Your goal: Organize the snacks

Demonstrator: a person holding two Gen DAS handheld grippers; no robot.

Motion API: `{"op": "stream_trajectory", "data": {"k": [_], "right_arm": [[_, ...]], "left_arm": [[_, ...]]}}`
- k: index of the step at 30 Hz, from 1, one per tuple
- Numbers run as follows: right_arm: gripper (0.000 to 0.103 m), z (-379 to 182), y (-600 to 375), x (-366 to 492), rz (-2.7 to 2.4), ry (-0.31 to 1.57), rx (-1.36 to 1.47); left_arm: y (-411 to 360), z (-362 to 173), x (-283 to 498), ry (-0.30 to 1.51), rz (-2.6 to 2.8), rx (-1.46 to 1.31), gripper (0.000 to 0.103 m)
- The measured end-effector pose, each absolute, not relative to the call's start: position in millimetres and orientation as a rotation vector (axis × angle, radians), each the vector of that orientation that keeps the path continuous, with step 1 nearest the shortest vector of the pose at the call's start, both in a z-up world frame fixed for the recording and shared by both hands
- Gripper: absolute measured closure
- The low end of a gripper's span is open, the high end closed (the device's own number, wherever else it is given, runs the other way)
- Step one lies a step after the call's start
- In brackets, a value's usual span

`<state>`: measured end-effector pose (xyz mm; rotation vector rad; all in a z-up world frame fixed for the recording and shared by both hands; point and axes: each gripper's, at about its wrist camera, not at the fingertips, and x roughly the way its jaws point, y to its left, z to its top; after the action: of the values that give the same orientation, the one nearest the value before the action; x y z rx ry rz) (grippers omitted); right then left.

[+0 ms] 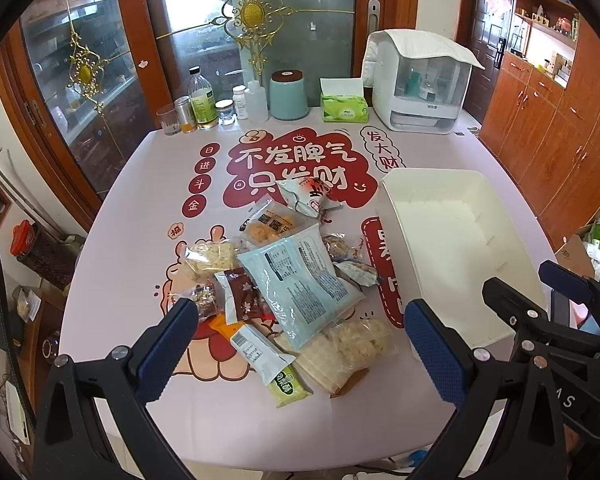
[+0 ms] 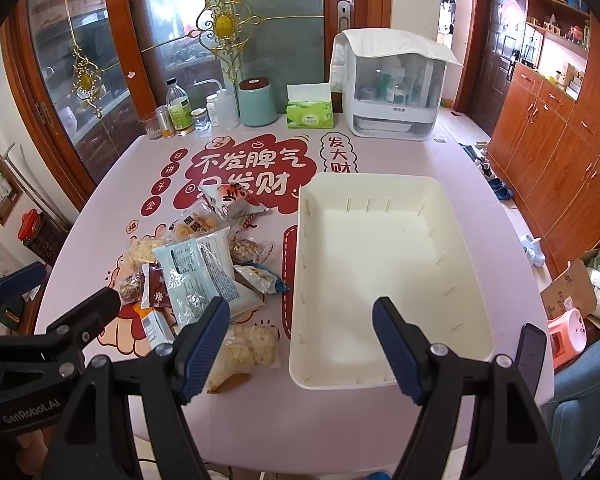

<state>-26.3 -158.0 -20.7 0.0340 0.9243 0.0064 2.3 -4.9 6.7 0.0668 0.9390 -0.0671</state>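
Hovering above the near edge of the pink printed tablecloth, both grippers point down with fingers spread wide and nothing between them. The left gripper hangs over a loose pile of plastic-wrapped snack packets, topped by a pale blue rectangular pouch. The right gripper hangs over the near rim of an empty white rectangular plastic bin, just right of the pile.
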Motion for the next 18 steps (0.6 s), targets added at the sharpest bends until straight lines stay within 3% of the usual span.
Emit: {"op": "stream_trajectory", "data": {"k": [18], "right_arm": [[0.028, -12.4, -150.3, -29.8, 0.02, 0.889, 0.017]], "left_arm": [[2.2, 10.1, -1.1, 0.934, -0.05, 0.092, 0.001]]}}
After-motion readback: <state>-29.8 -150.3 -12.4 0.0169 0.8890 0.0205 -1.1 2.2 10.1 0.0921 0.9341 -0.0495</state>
